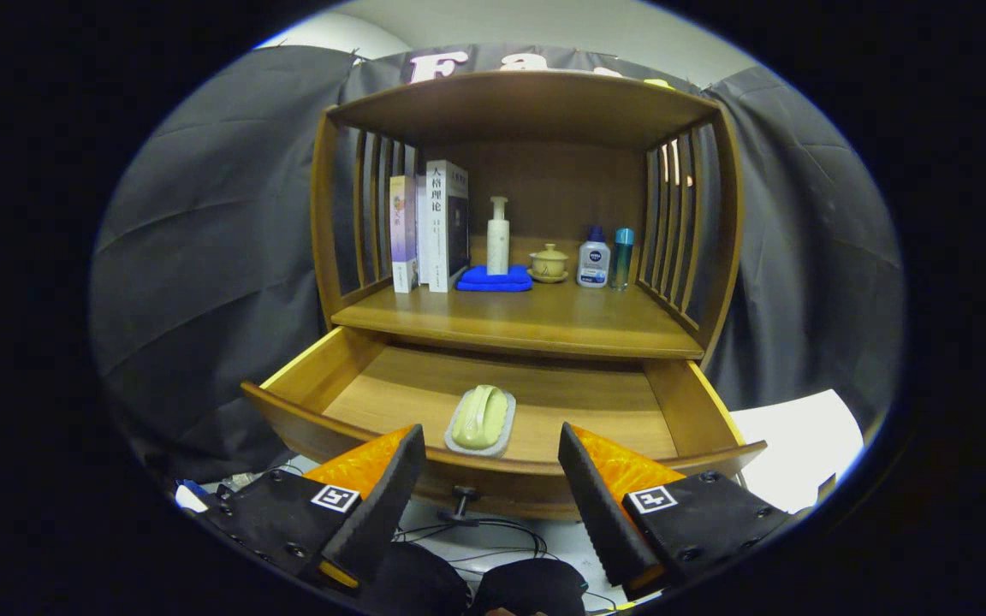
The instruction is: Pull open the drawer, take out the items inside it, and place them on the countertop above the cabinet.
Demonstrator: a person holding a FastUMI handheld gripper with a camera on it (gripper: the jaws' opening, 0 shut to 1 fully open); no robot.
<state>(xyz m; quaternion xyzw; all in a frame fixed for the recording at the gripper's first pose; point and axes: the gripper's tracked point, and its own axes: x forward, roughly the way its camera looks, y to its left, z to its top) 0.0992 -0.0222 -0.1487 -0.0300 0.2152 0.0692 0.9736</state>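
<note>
One soap dish (481, 419) lies in the open drawer (681, 409), just ahead of the gripper (488, 500), whose fingers gape wide and empty. Best to come down straight, straddling its narrow sides, then lift to the shelf (536, 323) above the drawer.

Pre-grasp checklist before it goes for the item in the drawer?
1. Drawer pulled open: ok.
2. Item visible: ok, a green soap dish lies near the drawer's front.
3. Gripper open and holding nothing: ok.
4. Alignment: ok, the dish sits just ahead, between the fingers.
5. Free spot on the countertop: ok, bare wood in front of the books and bottles.
6. Other items deeper in the drawer: cannot tell.
</note>
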